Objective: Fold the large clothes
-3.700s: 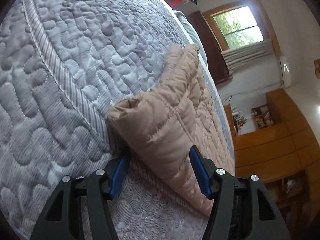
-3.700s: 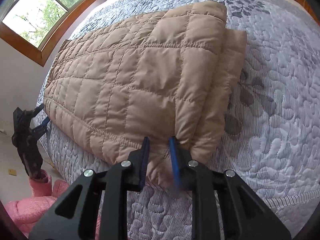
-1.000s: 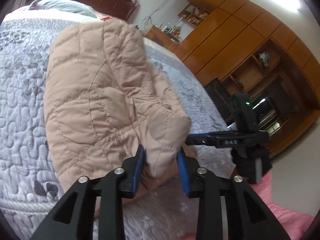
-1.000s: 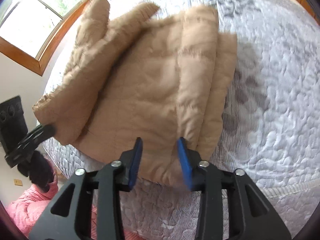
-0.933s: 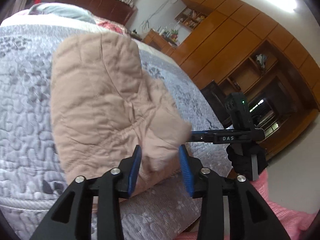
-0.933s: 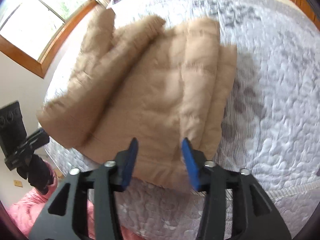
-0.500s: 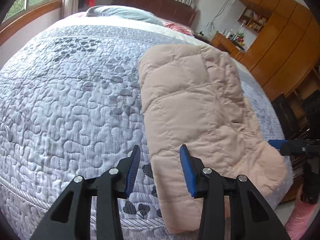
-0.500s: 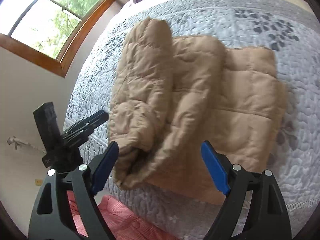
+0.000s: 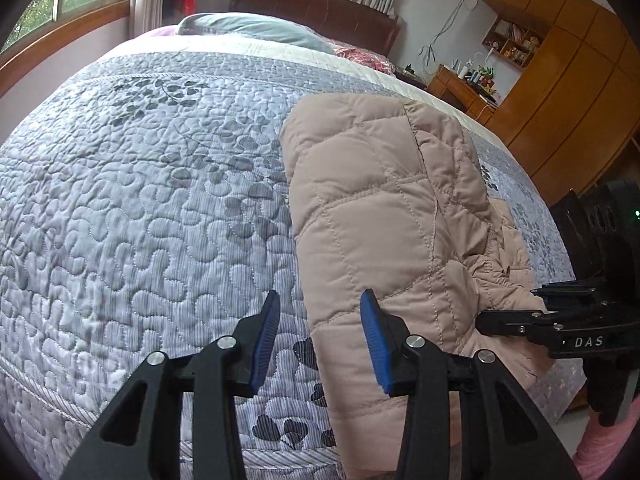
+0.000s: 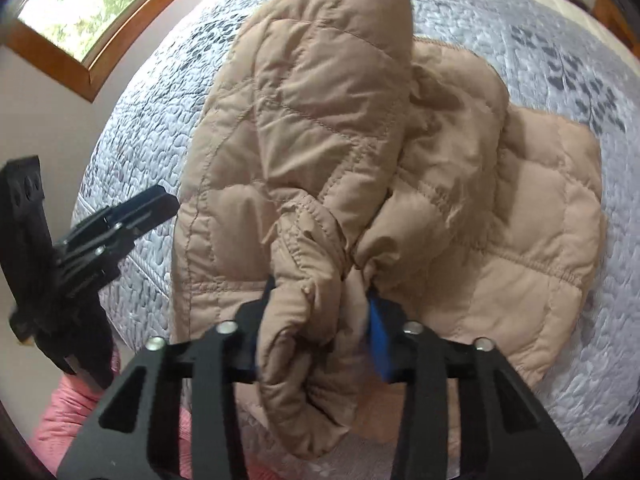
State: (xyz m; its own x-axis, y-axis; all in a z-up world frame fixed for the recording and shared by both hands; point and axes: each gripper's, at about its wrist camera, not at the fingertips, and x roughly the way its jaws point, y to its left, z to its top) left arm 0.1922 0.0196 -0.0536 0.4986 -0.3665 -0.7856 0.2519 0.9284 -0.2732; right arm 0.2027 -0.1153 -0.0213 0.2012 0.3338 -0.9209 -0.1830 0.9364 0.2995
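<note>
Bedspread [image 9: 140, 200], grey quilted, carried the padded tan jacket [image 9: 372, 208] near the foot edge, folded lengthwise into a narrow strip. Half a second earlier the jacket had lain as a loose roll beside a flatter panel; now the roll sat bunched higher over that panel, with its lower end gathered toward the right gripper [image 10: 320, 320].

Right gripper: jaws had stood wide apart half a second before and were closing at this moment, a thick bunch of cuff and hem [image 10: 308, 320] filling the gap and pressing against both blue pads. Judged as a fresh grasp on the loose end, so the next fold looked about to begin.

Left gripper [image 9: 316, 336]: jaws partly apart, nothing between them; it hung over the bedspread just beside the jacket's left edge. A second earlier it had fabric between its pads, so it had let go.

Fold not finished: bundle lumpy, edges uneven.
</note>
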